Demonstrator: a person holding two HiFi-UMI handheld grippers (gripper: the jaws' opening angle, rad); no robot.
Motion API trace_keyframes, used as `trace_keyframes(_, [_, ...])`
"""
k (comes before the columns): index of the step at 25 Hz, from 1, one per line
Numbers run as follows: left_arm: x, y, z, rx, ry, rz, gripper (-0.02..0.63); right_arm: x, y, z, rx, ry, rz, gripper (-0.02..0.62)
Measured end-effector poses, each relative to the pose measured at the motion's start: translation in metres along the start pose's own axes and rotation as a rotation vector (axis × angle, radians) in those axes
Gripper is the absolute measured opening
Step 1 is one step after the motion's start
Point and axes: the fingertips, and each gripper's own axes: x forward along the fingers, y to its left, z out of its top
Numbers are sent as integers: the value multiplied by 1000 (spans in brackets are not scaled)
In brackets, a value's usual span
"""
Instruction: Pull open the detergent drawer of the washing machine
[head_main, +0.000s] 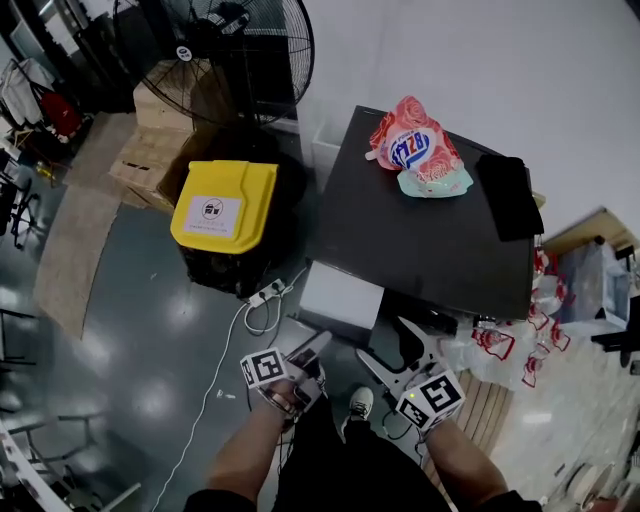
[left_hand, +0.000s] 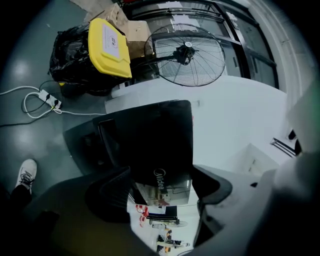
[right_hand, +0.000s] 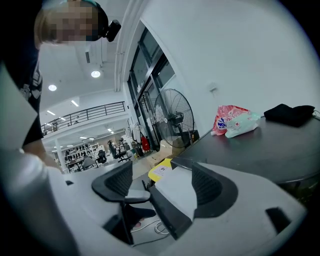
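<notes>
The washing machine (head_main: 430, 230) has a dark top. Its detergent drawer (head_main: 340, 295) juts out of the front as a white slab. My right gripper (head_main: 388, 345) is at the drawer's front corner. In the right gripper view the drawer (right_hand: 175, 192), white with a dark front edge, lies between the spread jaws of the right gripper (right_hand: 165, 185). A gap shows on the left side, and the gripper is open. My left gripper (head_main: 315, 345) hangs open just left of the drawer. The left gripper (left_hand: 160, 192) has nothing between its jaws and points at the machine's front (left_hand: 160, 135).
A pink detergent bag (head_main: 415, 145) and a black cloth (head_main: 510, 195) lie on the machine's top. A yellow-lidded bin (head_main: 222, 205) and a floor fan (head_main: 215, 40) stand to the left. A power strip (head_main: 265, 293) with white cable lies on the floor. The person's shoe (head_main: 360, 402) is below.
</notes>
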Motion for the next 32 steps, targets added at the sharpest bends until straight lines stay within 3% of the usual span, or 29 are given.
trace_keyframes(2, [-4,9,0,65,21,13,315,-1,4,-2,1,5,12,377])
trace_keyframes(5, [0,16,4,136,98,32,324,3,10,-5,3,8,35,379])
trace_keyframes(13, [-8,7,-2,130,91,-23,267,9,25,-10,-12,13,61,382])
trace_keyframes(19, [-24,-8,-10,235,70,8,82,-3,21,5,-13,-17,57,382])
trace_keyframes(25, [-35,-64,-20,433,4,25,12,-31,26,27,-23,-72,85,382])
trace_keyframes(32, [-72,-139,-40,835,-95,131,6,-59,43,30,-28,-109,136,371])
